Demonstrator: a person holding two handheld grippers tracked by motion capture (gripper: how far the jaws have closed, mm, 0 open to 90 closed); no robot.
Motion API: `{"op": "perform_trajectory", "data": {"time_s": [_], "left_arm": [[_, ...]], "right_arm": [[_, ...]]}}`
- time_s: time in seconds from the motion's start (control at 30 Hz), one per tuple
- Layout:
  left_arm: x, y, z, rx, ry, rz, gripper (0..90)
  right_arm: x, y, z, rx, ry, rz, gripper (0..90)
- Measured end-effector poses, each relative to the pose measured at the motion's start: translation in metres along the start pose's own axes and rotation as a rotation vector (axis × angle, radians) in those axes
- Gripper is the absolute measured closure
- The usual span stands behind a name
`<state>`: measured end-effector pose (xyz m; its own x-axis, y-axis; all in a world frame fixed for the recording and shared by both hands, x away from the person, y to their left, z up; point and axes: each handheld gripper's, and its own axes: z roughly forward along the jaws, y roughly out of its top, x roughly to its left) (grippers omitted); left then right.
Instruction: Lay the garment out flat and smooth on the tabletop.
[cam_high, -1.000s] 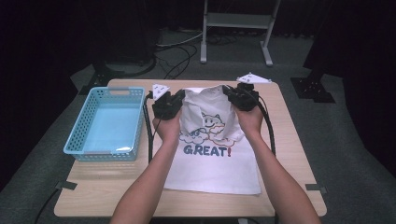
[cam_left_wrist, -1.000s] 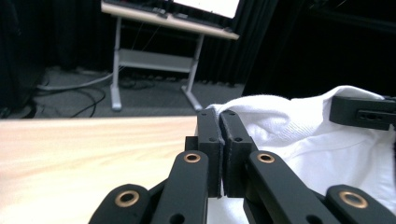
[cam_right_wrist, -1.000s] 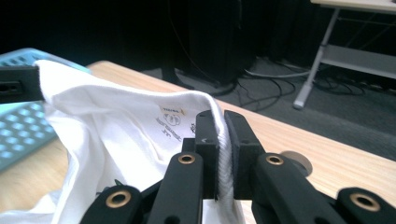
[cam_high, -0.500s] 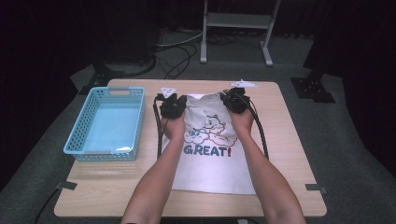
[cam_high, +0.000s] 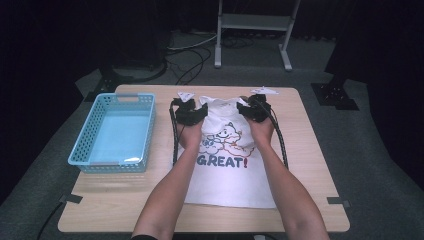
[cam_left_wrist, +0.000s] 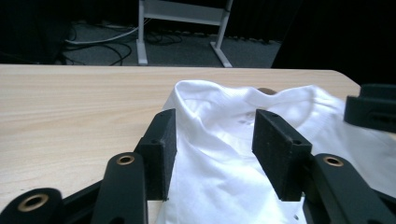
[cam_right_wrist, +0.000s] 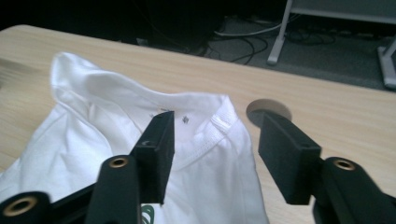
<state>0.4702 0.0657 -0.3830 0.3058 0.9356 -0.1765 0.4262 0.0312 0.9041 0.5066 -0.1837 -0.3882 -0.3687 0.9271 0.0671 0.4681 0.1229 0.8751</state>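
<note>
lying flat on the wooden table (cam_high: 300, 150) is a white t-shirt (cam_high: 227, 175) with a cartoon print and the word "great!" across its front, its collar end toward the far edge, its hem toward the person. a light blue plastic basket (cam_high: 114, 132) stands beside it, at the left of the high view. the person's forearms reach in from the near edge, one over each side of the shirt, and both hands are up at the shoulder area. the left gripper (cam_left_wrist: 212, 140) has its jaws apart, straddling the shirt's rumpled shoulder just beside the collar; white cloth lies between the two black pads but neither presses it. the right gripper (cam_right_wrist: 215, 154) is likewise spread wide, one jaw over the neckline seam, the other out past the shirt's edge above bare wood, close to a round hole (cam_right_wrist: 268, 108) in the tabletop. in the left gripper view a bit of the other gripper shows at the right edge
</note>
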Motion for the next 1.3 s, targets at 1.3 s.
{"op": "perform_trajectory", "data": {"time_s": [1.3], "left_arm": [[-0.015,-0.074,-0.144,-0.045,-0.102,0.116,37.0]], "right_arm": [[0.096,-0.096,-0.068,0.281,0.095,-0.134,26.0]]}}
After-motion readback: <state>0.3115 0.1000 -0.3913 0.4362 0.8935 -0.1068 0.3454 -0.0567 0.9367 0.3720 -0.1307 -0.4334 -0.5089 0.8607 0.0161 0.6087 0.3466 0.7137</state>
